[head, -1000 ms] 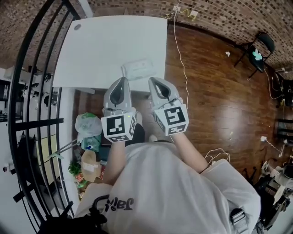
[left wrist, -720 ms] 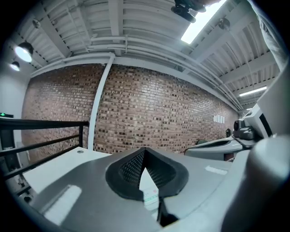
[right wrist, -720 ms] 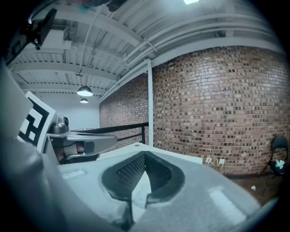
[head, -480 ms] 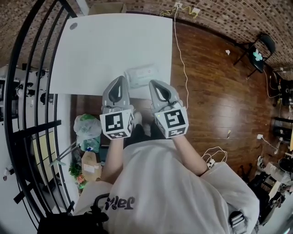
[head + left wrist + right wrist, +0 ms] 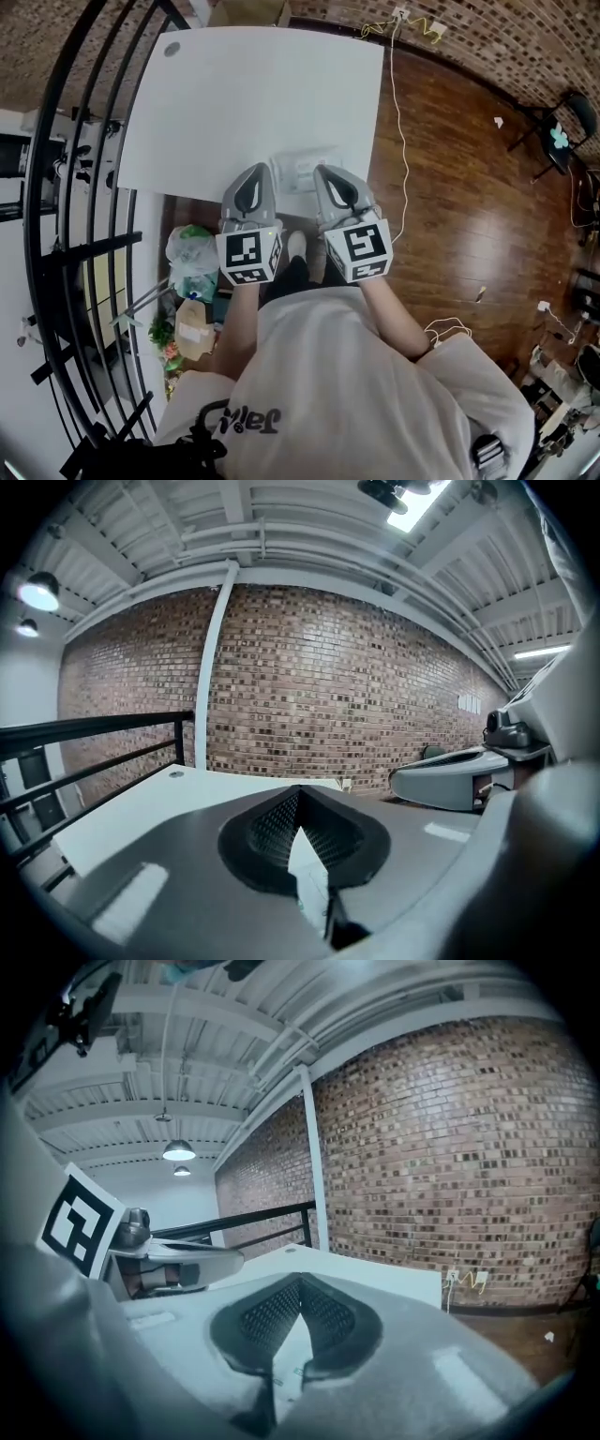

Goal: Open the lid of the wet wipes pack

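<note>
Advanced: left gripper (image 5: 253,172), right gripper (image 5: 325,174) flank wipes pack (image 5: 300,170) | both closed

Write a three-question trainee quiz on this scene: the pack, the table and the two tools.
1. True or false: the wet wipes pack lies near the edge of the table closest to the person.
2. In the head view, the pack shows: A) between the tips of the left tool and the right tool; B) to the left of both tools; C) down on the wooden floor.
3. Fill in: the jaws of both tools are ____ (open or shut), with nothing held.

Key: 1 true; 2 A; 3 shut.
</note>
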A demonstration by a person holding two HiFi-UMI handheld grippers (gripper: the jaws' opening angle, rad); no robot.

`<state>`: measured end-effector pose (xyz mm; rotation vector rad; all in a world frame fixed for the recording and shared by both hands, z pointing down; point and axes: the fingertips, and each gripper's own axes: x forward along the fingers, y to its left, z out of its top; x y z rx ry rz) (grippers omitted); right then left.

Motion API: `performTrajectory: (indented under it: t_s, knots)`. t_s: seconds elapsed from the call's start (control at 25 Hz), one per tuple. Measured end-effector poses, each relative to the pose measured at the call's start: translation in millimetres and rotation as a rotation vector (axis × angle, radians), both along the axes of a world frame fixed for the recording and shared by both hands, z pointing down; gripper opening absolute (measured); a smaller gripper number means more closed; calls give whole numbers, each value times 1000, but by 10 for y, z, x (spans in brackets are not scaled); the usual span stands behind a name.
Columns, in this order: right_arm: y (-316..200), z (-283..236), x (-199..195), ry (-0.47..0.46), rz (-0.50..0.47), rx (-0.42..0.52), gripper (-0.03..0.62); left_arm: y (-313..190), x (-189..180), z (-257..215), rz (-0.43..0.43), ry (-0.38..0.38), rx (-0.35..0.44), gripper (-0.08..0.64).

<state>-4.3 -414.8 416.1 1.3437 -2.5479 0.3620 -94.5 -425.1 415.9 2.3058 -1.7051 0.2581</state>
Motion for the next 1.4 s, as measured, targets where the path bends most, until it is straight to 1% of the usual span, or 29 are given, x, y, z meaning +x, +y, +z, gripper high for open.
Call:
performTrajectory:
  t_s: [0.2,0.44,0.64,0.76,0.88,1.08,1.24,1.4]
  knots:
    - [-154,138,103,-16,-18,-30,-9,-87,123,164,-3,-4,-46,15]
    - [-228,265,-24,-28,-49,-47,-9,-186,59,412,-8,32,-119,15]
    - [-250,392,-37,-10,-63,-66,-9,-250,36,652,-1,41,-170,15]
    - [-270,527,-62,0,-69,-86,-9,-301,-45,856,-1,14,-195,15]
    - [-257,650,-8,15,-69,-107,-9,-320,2,1049,14,-10,-222,15]
    - [-188,771,-2,24,-94,-130,-9,-283,42,1337,12,-15,-291,15]
    - [-154,849,2,31,-102,-148,-9,-232,65,1557,34,-31,-346,15]
    - [-160,921,4,39,-108,-156,-9,-210,102,1744,58,-29,-402,15]
